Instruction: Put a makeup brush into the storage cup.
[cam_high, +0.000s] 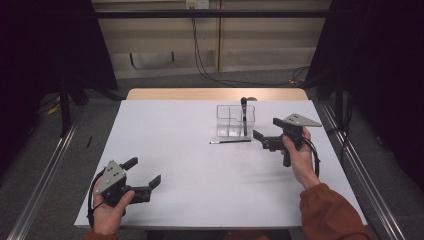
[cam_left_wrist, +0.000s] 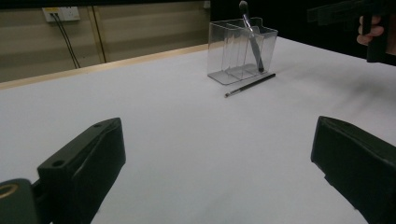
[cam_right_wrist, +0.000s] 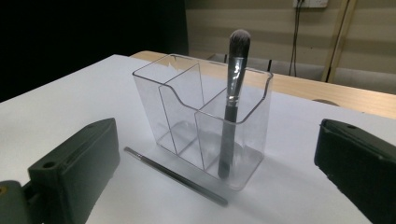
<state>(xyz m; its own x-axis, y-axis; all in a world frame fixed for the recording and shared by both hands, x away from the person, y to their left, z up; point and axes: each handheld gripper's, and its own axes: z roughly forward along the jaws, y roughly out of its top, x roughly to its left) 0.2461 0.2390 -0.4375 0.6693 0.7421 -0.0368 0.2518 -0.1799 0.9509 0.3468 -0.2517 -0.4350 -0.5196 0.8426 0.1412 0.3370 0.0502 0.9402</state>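
Where the white table (cam_high: 200, 165) spreads under both hands, a clear plastic organiser (cam_high: 235, 121) stands toward its far side, at about one o'clock from the table's middle. Its thin walls divide it into compartments, and in the right gripper view (cam_right_wrist: 187, 116) the near rim dips in a curve. A thick makeup brush (cam_right_wrist: 232, 98) stands in the compartment nearest the right gripper, almost upright, its long axis tilted a little, grey bristles up at twelve o'clock and the dark handle's end on the floor of the compartment. A thin brush (cam_high: 230, 142) lies flat on the table just at six o'clock of the organiser, its long axis running three to nine in the high view. The right gripper (cam_high: 266, 134) hovers at three o'clock of the organiser, jaws wide apart and holding nothing. The left gripper (cam_high: 145, 172) sits at seven o'clock near the table's front edge, jaws likewise spread and empty.
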